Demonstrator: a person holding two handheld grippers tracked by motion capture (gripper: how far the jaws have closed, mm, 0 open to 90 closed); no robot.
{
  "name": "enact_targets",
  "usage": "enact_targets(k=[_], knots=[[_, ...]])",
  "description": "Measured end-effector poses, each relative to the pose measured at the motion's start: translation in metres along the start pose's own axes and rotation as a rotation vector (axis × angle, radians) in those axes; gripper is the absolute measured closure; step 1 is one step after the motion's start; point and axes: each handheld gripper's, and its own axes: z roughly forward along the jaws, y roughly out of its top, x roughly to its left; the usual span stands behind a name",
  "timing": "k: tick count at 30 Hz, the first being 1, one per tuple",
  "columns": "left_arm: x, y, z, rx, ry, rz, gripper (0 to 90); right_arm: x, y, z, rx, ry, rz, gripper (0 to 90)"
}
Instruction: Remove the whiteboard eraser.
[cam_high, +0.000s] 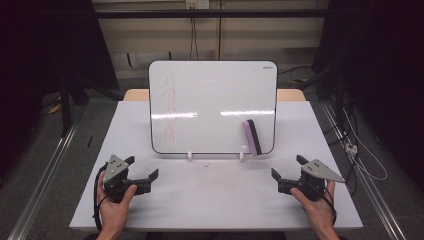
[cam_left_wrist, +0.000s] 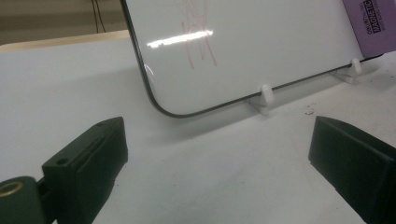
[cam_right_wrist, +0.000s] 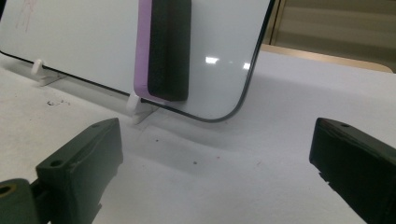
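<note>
Both tongs rest wide apart on the desk (cam_high: 215, 200).
Left tongs (cam_high: 145, 170) and right tongs (cam_high: 286, 167) hold nothing; purple eraser (cam_high: 252, 137) clings to whiteboard (cam_high: 210, 95).

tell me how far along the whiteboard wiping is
Nothing looks done yet: the red scribble is on the left of the whiteboard, unwiped. The purple eraser sits stuck at the board's lower right, untouched. Nothing is in hand: the left gripper and right gripper rest low over the table, jaws open and empty. Left to do, most likely: take the eraser and wipe off the marks.
</note>
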Motion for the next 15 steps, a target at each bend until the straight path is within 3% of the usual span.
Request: enact_targets(k=[9,15], knots=[[-0.0014,-0.0014,0.0004,0.029,-0.003,0.004,4.8,-0.0009,-0.0002,0.0012,0.015,0.002,0.015,3.1],[-0.0033,-0.0002,-0.0012,0.014,0.003,0.005,4.8,0.0036,-0.0002,0.0043,0.037,0.008,0.008,2.8]])
